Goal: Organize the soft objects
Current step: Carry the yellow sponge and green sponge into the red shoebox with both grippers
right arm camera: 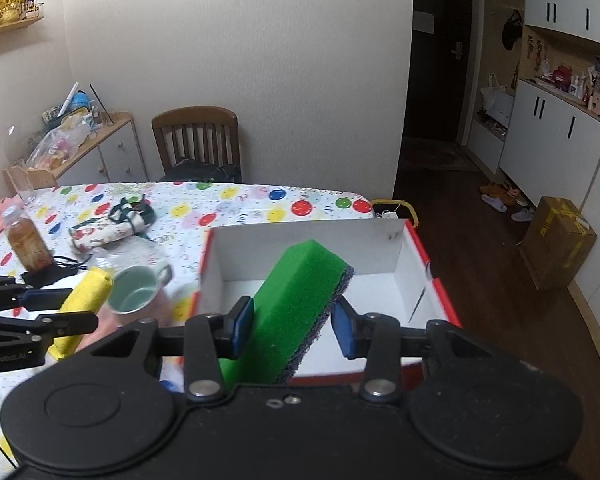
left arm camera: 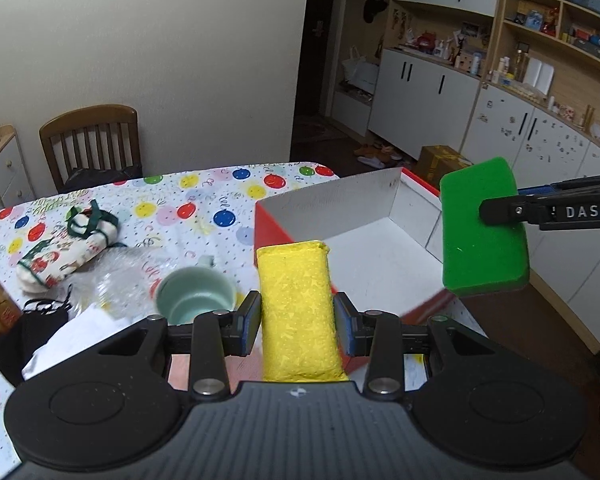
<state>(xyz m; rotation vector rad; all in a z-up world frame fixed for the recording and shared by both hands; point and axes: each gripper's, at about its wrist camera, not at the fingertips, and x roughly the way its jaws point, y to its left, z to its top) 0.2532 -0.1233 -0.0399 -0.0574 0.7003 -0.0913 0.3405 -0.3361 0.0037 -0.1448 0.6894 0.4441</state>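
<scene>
My left gripper (left arm camera: 296,316) is shut on a yellow sponge (left arm camera: 298,312), held upright just left of the near left corner of an open red box with a white inside (left arm camera: 380,256). My right gripper (right arm camera: 294,322) is shut on a green sponge with a dark scouring side (right arm camera: 296,304), held tilted above the near edge of the box (right arm camera: 380,284). The green sponge also shows in the left wrist view (left arm camera: 482,232) over the box's right side. The yellow sponge and left gripper show in the right wrist view (right arm camera: 82,300) at left.
On the balloon-print tablecloth (left arm camera: 204,200) are a pale green mug (left arm camera: 196,298), a rolled Christmas-print cloth (left arm camera: 66,252), crumpled clear plastic (left arm camera: 124,276), a black mask (left arm camera: 24,328) and a bottle (right arm camera: 26,244). A wooden chair (left arm camera: 90,144) stands behind; cabinets stand right.
</scene>
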